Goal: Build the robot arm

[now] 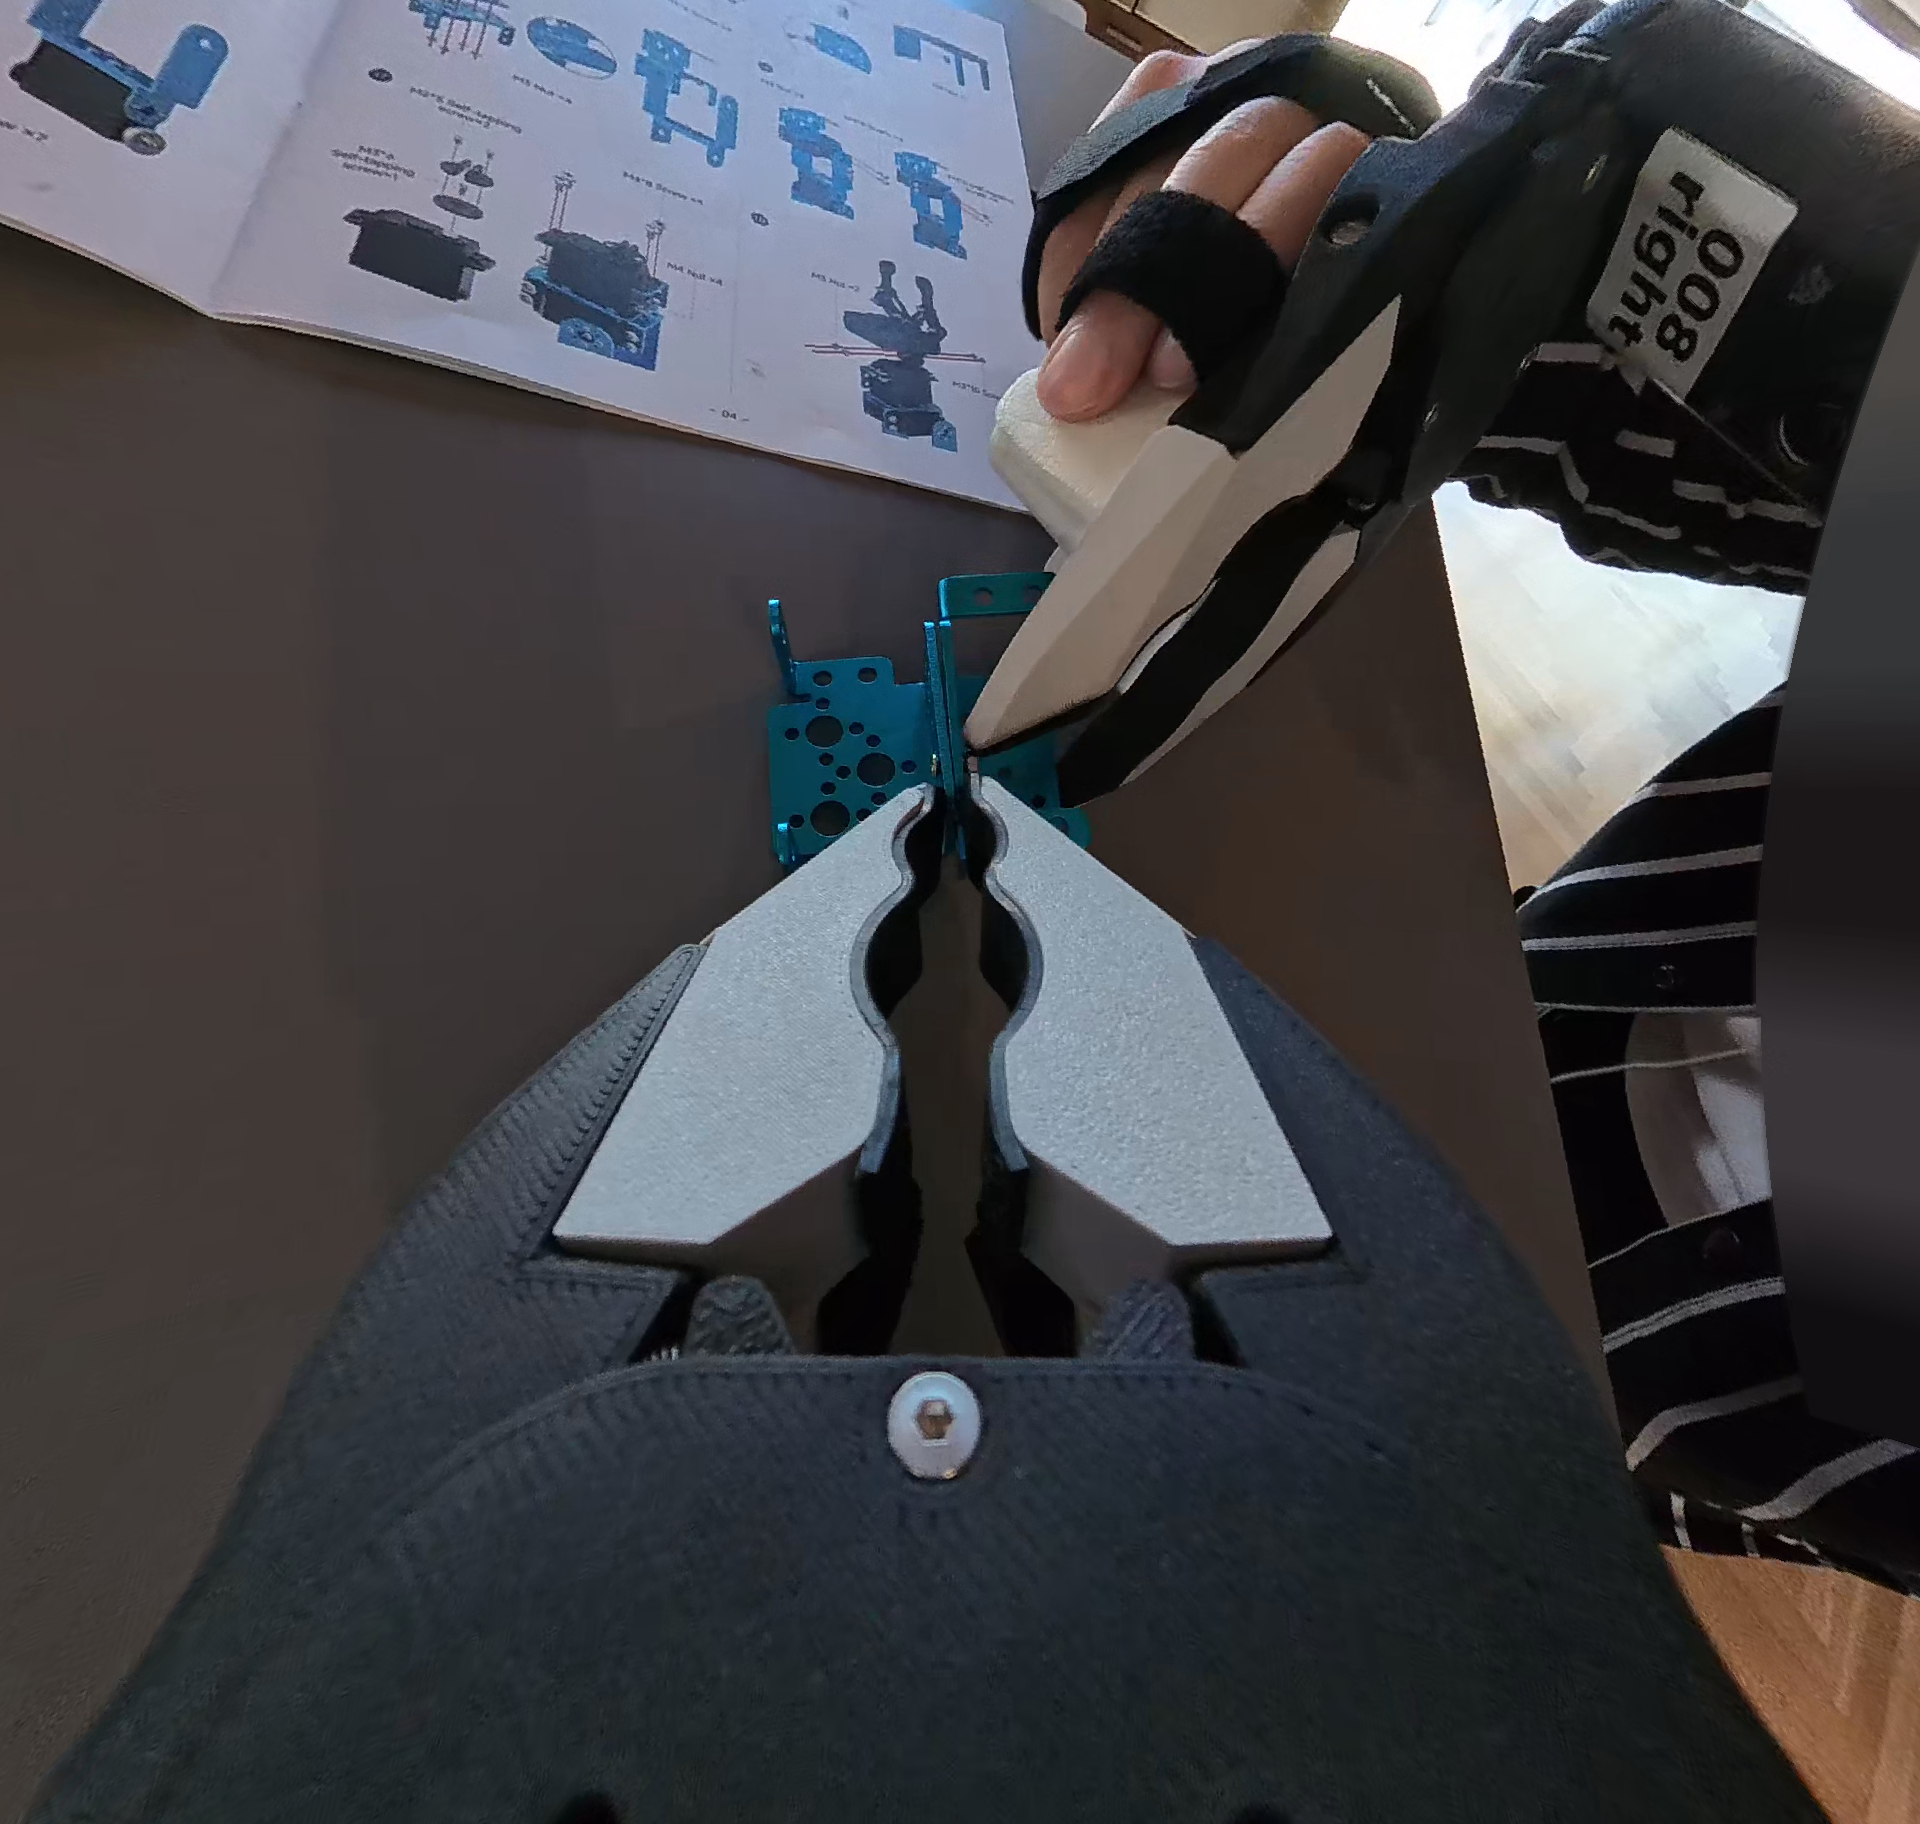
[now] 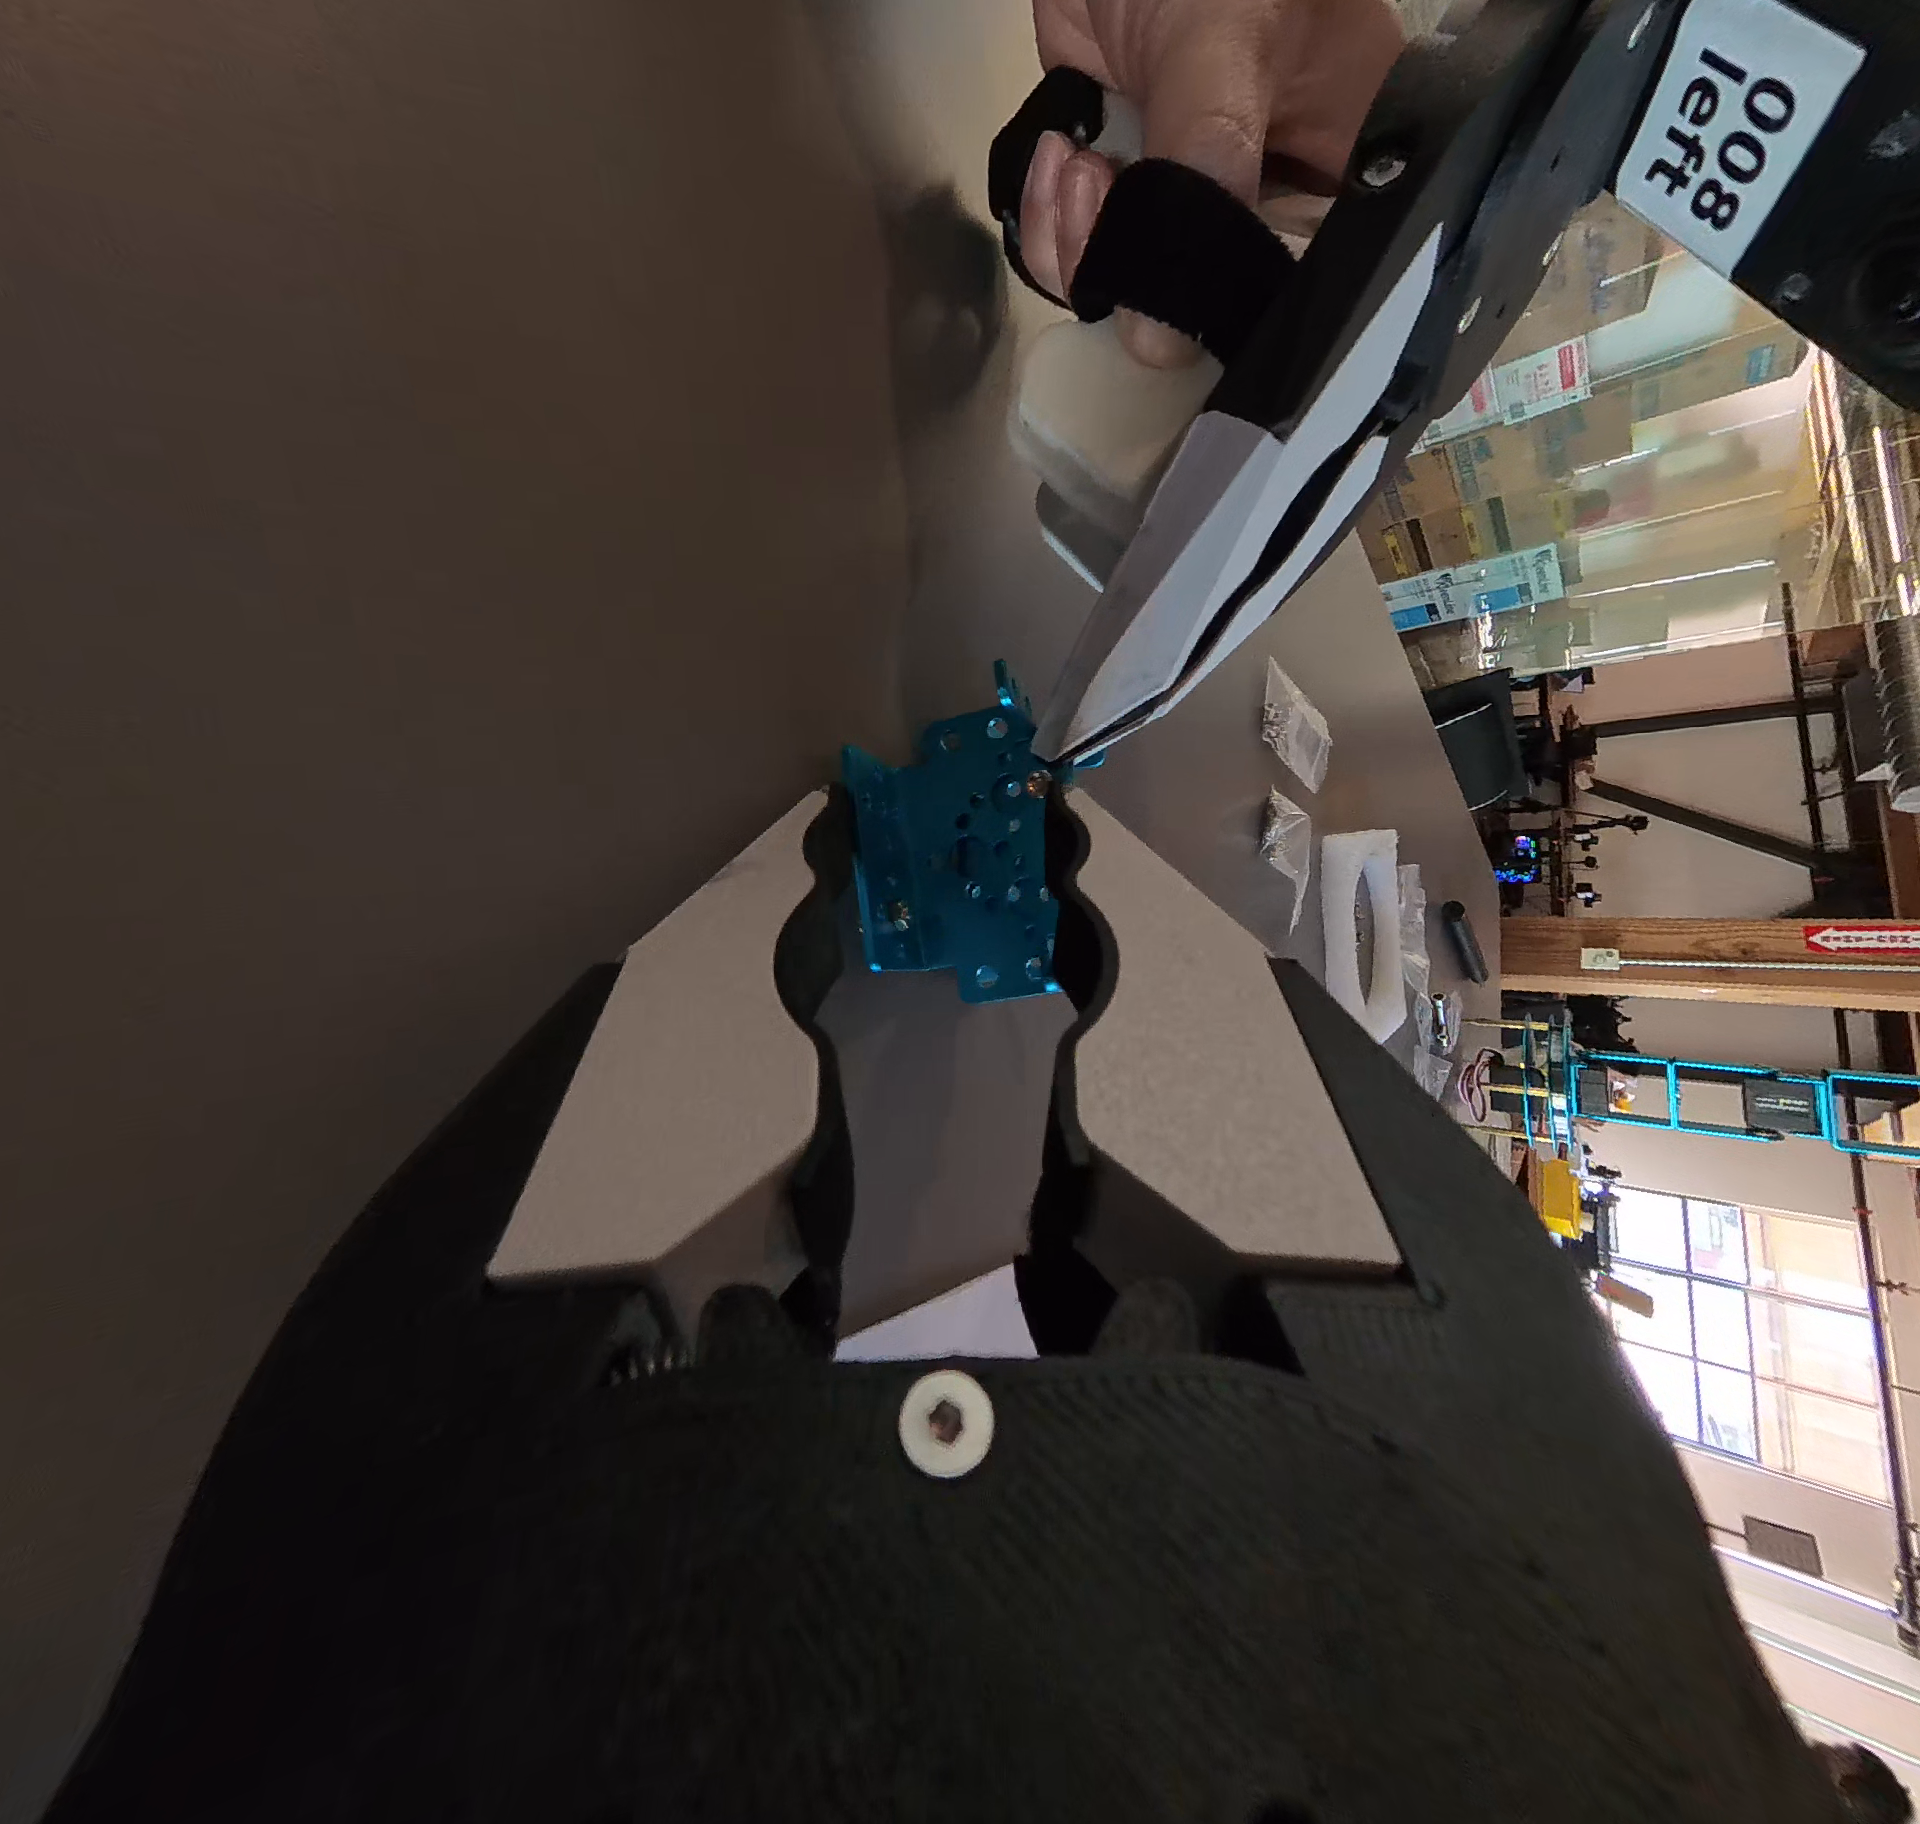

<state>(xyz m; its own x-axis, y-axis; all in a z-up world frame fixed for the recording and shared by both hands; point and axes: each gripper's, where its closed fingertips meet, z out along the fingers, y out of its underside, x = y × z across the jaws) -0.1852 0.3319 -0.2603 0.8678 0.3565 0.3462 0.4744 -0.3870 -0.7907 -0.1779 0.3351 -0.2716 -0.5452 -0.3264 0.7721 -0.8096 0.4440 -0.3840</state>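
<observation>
A blue metal bracket (image 1: 831,756) with many holes lies on the brown table (image 1: 364,735). My left gripper (image 1: 954,795) is shut on its thin upright plate, pinching the plate between the fingertips. In the right wrist view, the bracket (image 2: 966,891) fills the gap between my right gripper's (image 2: 945,803) wide-set fingers, which press on its two sides. The left gripper's tips (image 2: 1049,751) come in from the upper right beside a small brass screw (image 2: 1036,785). In the left wrist view, the right gripper (image 1: 1023,766) reaches in from the upper right.
A printed instruction sheet (image 1: 520,112) lies at the table's far side. Small bags of screws (image 2: 1299,725), a white foam piece (image 2: 1356,922) and a black cylinder (image 2: 1465,943) lie near the table edge. A person's striped sleeve (image 1: 1662,943) is on the right. My left and right fingertips are right by each other.
</observation>
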